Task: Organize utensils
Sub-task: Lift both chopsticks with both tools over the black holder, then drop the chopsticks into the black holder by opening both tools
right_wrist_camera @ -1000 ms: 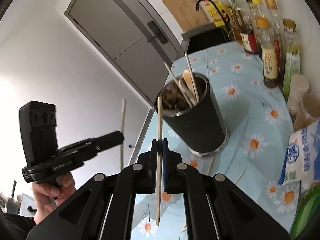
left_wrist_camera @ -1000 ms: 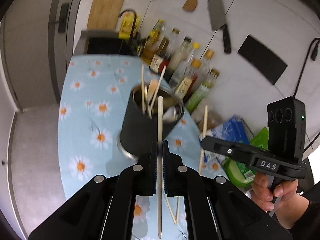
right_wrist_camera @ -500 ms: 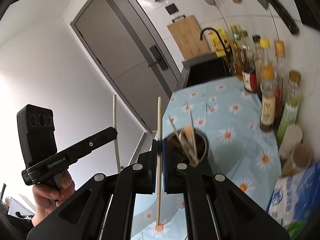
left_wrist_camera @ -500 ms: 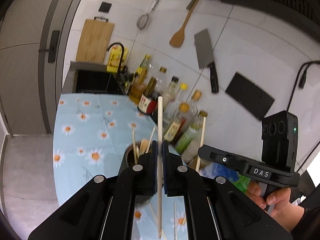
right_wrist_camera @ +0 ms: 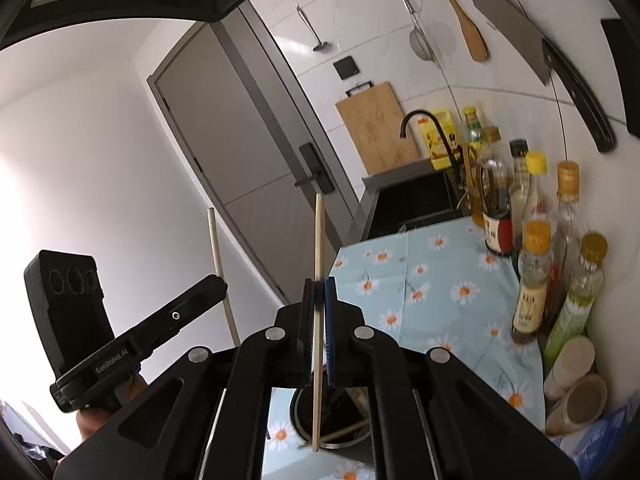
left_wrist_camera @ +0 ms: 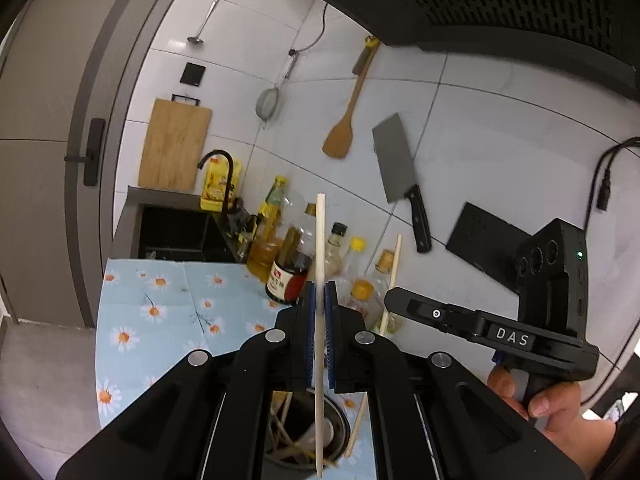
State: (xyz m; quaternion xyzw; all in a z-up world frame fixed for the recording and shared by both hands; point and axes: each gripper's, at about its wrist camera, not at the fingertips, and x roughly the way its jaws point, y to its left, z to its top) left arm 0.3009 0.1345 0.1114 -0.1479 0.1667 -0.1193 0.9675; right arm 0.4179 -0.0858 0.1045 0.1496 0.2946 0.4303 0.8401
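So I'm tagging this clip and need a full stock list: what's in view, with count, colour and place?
chopstick: two, pale wood, one upright in each gripper
utensil holder: one, dark, below the grippers, sticks inside
tablecloth: one, blue with daisies
bottles: several, yellow caps, along wall
cleaver: one, grey, on wall
spatula: one, wooden, on wall
cutting board: one, wooden, behind sink
left gripper: black, shut on chopstick
right gripper: black, shut on chopstick
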